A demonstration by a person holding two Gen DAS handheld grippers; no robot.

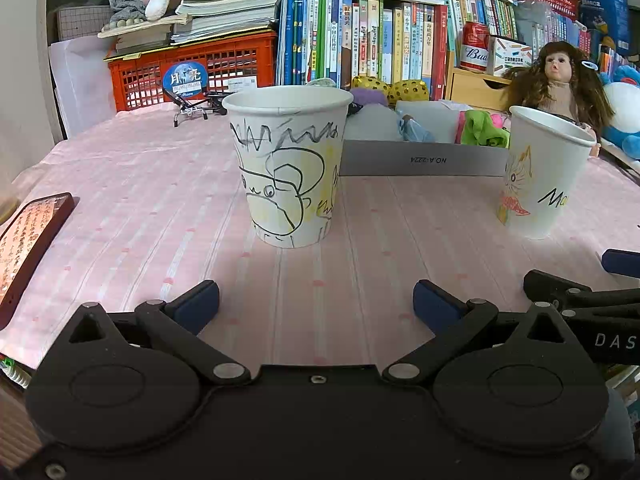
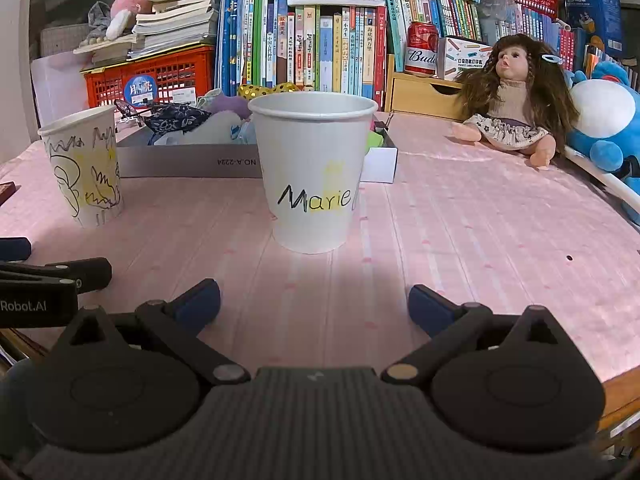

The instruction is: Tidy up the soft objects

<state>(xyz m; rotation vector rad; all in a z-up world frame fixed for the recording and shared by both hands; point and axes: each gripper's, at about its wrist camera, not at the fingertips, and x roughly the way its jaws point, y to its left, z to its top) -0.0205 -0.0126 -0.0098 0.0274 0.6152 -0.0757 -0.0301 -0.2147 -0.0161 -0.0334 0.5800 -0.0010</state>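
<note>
Two grippers, left gripper (image 1: 316, 304) and right gripper (image 2: 314, 302), hover with fingers spread wide and empty, each apparently squared to one of two paper cups, doodled cup (image 1: 286, 164) and "Marie" cup (image 2: 312, 172), while beyond, soft toys fill one grey box (image 2: 188, 162) near a doll (image 2: 516, 96).

A home study corner: crowded bookshelf (image 2: 320, 40), doll (image 2: 516, 92), pink-clothed table (image 2: 460, 220)

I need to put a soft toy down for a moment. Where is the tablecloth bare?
Bare cloth lies between the two paper cups: the doodled cup and the Marie cup. More lies right of the Marie cup, up to the doll. Behind the cups it is crowded: the grey box is full.
</note>
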